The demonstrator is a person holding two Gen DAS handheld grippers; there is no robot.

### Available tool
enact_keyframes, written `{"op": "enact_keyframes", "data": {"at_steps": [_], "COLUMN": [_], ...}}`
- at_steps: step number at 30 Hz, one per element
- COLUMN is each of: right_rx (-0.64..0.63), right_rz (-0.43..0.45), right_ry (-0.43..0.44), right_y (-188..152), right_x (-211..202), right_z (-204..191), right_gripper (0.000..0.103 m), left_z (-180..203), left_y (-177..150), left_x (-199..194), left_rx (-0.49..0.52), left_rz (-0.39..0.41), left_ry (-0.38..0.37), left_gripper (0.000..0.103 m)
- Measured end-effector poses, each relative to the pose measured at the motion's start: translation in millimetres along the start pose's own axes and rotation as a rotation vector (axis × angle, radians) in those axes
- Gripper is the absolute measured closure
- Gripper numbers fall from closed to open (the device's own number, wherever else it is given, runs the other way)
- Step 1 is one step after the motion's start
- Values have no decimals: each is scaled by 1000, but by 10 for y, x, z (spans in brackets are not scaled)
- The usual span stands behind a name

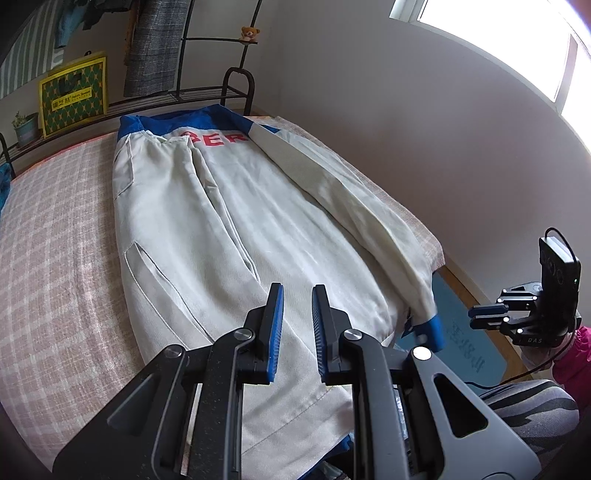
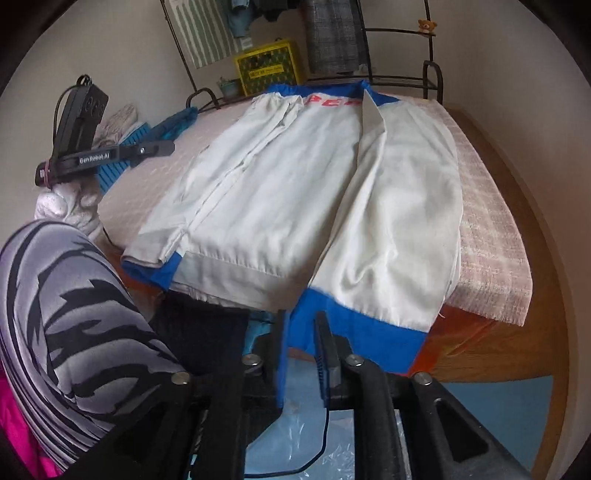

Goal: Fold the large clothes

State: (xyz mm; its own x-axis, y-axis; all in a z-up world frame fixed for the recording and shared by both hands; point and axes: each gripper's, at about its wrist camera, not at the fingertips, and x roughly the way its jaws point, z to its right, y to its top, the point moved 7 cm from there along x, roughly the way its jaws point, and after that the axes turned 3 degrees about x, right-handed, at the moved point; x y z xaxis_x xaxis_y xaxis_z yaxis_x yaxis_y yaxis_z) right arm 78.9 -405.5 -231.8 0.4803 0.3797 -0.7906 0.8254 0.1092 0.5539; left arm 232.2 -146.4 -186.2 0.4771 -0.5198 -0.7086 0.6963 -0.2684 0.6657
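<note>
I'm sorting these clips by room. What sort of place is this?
Most likely a bedroom at home: a jacket lies spread on a bed with a checked cover, and a metal rack behind holds hanging clothes and a small teddy bear.

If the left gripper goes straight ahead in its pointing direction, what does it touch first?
Most likely the white jacket spread on the bed: the left gripper points down at its lower body panel, with nothing visible between, though depth is uncertain.
</note>
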Motion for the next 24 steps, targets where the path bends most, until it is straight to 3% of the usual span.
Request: {"op": "enact_keyframes", "data": {"at_steps": [3, 7, 11, 14, 19, 24], "right_rx": [37, 113, 251, 351, 467, 261], "right_rz": [90, 165, 201, 198, 161, 25], "right_ry": [75, 26, 4, -18, 32, 44], "right_y": [247, 788, 1380, 1726, 2026, 1986], "right_x": [-144, 3, 508, 986, 1632, 2076], "right_z": [15, 213, 489, 710, 804, 283], "right_gripper": [78, 77, 79, 82, 84, 84], "left_z": [-20, -74, -115, -148, -276, -402], "left_y": [-6, 22, 38, 20, 4, -32], "left_x": [-40, -94, -161, -211, -308, -341], "left_rx": [7, -3, -12, -10, -21, -32], "left_rz": [-2, 8, 24, 27, 32, 33], "left_ry": [5, 16, 19, 28, 44, 57], "left_gripper": [89, 89, 89, 89, 89, 89]}}
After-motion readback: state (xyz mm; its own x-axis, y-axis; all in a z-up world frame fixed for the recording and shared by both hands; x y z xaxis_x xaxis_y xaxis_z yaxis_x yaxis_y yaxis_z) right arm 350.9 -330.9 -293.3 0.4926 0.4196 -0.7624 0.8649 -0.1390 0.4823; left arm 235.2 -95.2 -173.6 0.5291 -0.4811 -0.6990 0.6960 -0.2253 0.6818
